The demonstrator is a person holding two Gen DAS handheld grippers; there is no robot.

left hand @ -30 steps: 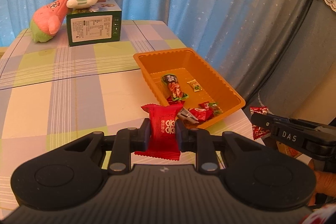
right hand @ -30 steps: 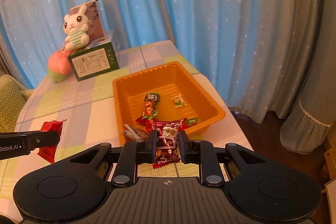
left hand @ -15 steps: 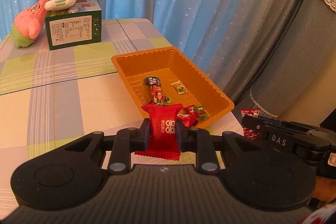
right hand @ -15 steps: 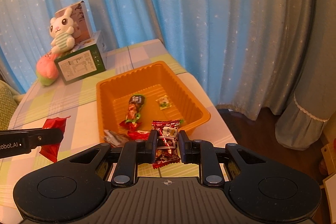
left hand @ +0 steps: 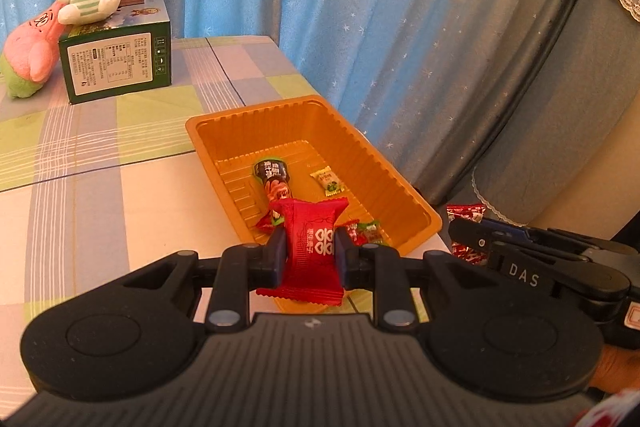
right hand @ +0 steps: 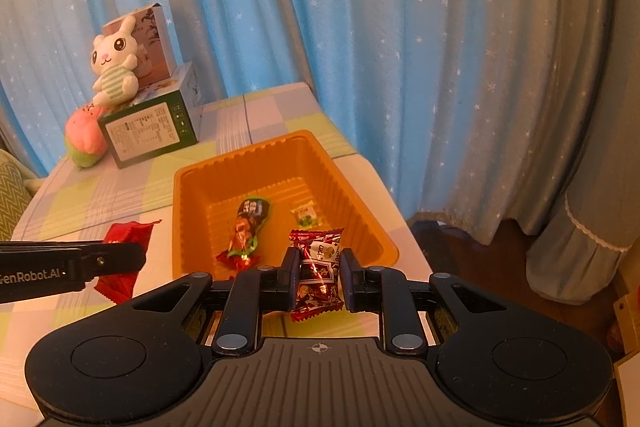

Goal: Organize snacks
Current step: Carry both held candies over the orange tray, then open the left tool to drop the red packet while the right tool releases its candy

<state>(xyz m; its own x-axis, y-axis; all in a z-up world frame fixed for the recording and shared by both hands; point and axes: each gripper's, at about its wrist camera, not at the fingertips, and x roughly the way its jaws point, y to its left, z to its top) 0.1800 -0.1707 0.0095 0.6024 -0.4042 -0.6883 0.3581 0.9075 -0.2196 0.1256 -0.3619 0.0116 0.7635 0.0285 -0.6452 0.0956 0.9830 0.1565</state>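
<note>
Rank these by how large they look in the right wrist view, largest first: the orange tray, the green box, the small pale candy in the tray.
1. orange tray
2. green box, though it stands farther from the camera
3. small pale candy

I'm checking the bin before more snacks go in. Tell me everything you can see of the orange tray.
The orange tray is a rectangular, glossy plastic-looking bin with ribbed walls, a rolled rim and a stepped floor. It sits upright, open-topped, on the checked tablecloth near the table's curtain-side edge. Inside lie a few wrapped snacks, leaving much of the floor bare. Neither claw touches it.
</note>
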